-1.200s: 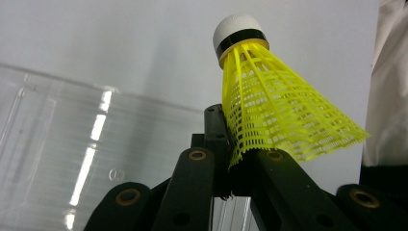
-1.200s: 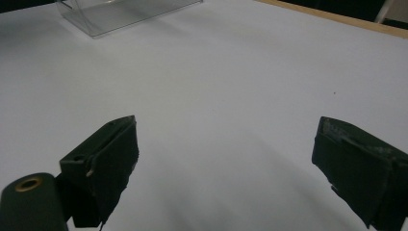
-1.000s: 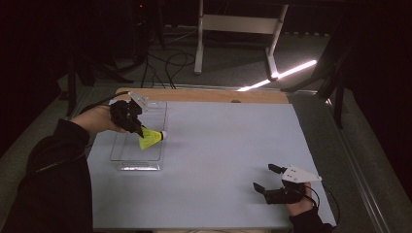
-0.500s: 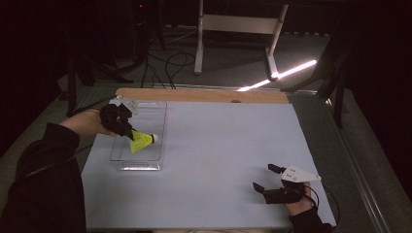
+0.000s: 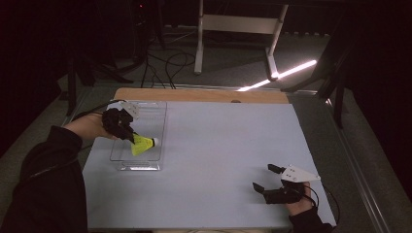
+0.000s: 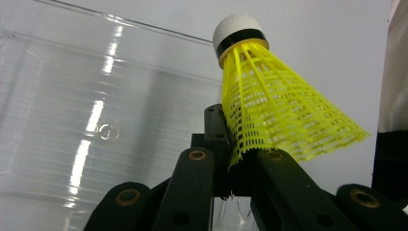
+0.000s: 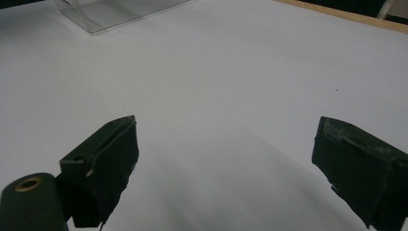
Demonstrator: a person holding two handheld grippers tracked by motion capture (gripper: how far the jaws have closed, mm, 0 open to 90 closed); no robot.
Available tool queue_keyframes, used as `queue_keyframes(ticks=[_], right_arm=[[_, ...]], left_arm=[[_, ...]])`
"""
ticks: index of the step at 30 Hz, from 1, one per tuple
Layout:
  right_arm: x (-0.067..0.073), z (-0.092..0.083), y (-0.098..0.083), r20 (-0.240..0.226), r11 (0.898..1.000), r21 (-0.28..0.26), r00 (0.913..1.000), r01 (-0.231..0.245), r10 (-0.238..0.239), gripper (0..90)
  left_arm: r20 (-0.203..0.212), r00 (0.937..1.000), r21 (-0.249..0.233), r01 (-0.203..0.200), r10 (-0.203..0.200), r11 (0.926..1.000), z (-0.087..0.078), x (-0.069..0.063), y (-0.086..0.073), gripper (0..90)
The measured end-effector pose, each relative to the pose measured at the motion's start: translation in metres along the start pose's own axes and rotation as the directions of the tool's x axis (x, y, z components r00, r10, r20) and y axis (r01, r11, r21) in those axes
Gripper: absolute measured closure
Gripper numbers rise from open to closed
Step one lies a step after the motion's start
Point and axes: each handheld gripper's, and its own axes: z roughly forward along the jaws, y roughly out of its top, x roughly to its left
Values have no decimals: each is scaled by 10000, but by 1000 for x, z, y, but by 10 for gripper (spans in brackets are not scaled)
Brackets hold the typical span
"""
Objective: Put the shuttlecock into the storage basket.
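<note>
A yellow shuttlecock [image 5: 143,144] with a white cork tip hangs over the clear plastic tray [image 5: 145,112] at the table's left side. My left gripper [image 5: 131,138] is shut on the edge of its mesh skirt. In the left gripper view the shuttlecock [image 6: 269,103] points cork up, with the tray's clear wall [image 6: 72,110] behind it, and my left gripper [image 6: 238,159] pinches the skirt's rim. My right gripper [image 5: 264,177] rests near the table's front right, open and holding nothing. The right gripper view has my right gripper [image 7: 226,163] standing wide over bare white table.
The white table top [image 5: 228,141] ends in a wooden strip [image 5: 199,95] at the far edge. A corner of the clear tray [image 7: 110,12] sits far off in the right gripper view. Cables and a metal stand [image 5: 233,34] lie on the dark floor beyond.
My left gripper has carried the shuttlecock down and toward the left, lower over the tray. The right gripper has stayed where it was.
</note>
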Motion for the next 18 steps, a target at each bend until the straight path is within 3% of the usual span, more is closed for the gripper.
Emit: queue_keyframes(ticks=[6,18], right_arm=[[0,0,0,-10,10000,18,10000,0,0,90],[0,0,0,14,10000,25,10000,6,-6,90]], left_arm=[[136,9999,178,21,-24,9998,10,4,-4,892],[-20,9999,220,148,-147,9996,25,13,-11,890]])
